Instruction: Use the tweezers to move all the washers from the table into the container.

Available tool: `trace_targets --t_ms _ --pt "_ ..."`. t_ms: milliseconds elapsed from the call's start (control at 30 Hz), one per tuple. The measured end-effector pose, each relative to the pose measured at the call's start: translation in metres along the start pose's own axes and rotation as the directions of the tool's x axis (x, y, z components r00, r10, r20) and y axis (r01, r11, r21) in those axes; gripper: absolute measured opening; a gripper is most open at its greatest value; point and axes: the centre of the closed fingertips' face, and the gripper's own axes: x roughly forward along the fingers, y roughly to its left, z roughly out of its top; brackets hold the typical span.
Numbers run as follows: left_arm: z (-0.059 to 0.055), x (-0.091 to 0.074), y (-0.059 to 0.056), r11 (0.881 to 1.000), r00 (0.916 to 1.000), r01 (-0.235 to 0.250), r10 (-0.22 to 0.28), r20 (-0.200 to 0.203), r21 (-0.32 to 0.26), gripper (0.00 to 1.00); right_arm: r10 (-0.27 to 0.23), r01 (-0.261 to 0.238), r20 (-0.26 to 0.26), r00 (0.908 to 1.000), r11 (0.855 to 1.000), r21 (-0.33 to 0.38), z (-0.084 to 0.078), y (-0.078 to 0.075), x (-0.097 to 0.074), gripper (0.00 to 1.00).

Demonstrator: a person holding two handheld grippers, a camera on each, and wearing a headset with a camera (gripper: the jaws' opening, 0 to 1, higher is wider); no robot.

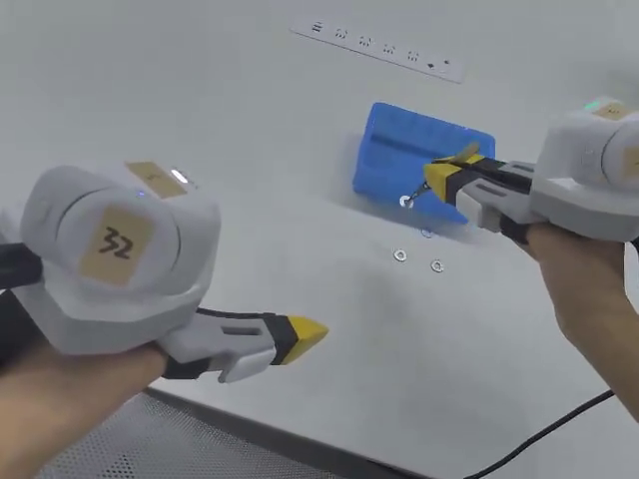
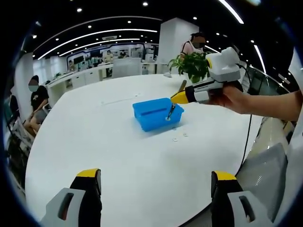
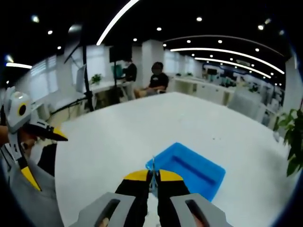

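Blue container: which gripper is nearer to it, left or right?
Right. The right gripper, clamping tweezers, is at the edge of the container; the left gripper is well back from it.

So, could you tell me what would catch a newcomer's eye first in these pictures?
The bright blue container stands out on the white table in the head view. At its near side the right gripper is shut on tweezers with a washer at their tip, and more washers lie just in front. The left gripper hangs open nearer the person.

"32" on left claw (image 1: 290, 345) sticker (image 1: 117, 244)
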Motion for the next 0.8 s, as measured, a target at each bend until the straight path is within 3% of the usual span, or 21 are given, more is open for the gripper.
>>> trace_targets --t_ms 467,800 --pt "-0.003 0.0 0.003 1.0 0.9999 -0.004 0.004 -0.011 0.004 0.99 -0.03 0.029 0.041 0.9987 0.999 0.019 0.019 -0.019 0.021 0.02" --pt "-0.006 0.002 0.003 1.0 0.9997 0.001 -0.001 -0.022 0.003 0.98 -0.051 0.051 0.01 0.9986 0.998 0.025 0.011 -0.036 0.045 0.02"
